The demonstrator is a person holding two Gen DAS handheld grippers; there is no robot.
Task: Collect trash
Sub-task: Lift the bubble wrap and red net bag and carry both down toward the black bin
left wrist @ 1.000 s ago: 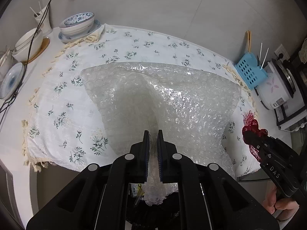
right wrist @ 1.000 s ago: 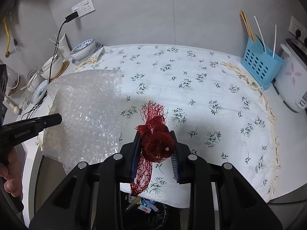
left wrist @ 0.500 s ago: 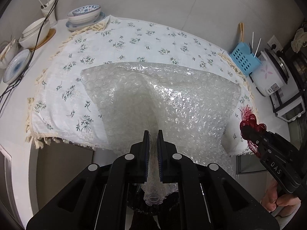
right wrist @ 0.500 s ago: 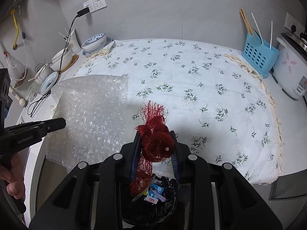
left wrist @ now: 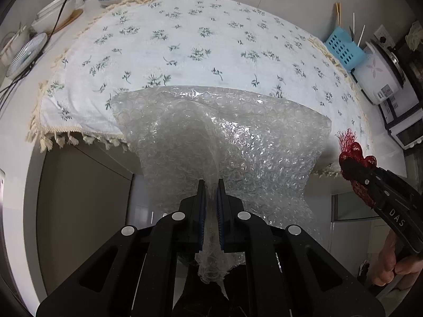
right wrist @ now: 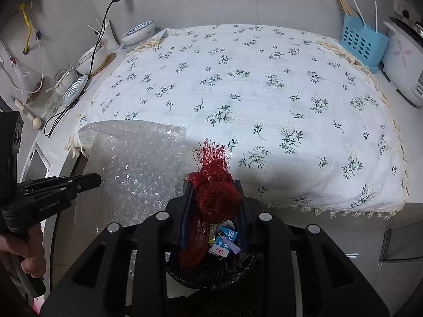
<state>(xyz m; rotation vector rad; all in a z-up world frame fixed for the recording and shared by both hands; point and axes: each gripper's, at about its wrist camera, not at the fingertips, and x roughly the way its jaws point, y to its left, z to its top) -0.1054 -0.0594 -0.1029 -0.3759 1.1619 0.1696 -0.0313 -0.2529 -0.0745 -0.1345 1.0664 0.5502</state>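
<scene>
The left hand-held gripper [left wrist: 210, 185] was clenched on a sheet of clear bubble wrap [left wrist: 238, 137], which fanned out from between its pads and overlapped the near edge of the table [left wrist: 23, 121]. In the right wrist view that gripper's black side bore pale lettering that looked like "GenRobot.AI", though it was small and soft. The right hand-held gripper [right wrist: 214, 185] was grasping a bunched red mesh net [right wrist: 214, 192], part of it sticking up above the pads and a tail hanging down below them. Seen from the left wrist, the right gripper's body carried the letters "DAS". Directly below the net stood a bin lined with a black bag [right wrist: 211, 277], holding blue, white and red wrappers [right wrist: 224, 240] whose print could not be read. A white tablecloth [right wrist: 251, 92] with small green sprigs covered the table; a blue perforated holder [right wrist: 362, 45] stood at its far right.
</scene>
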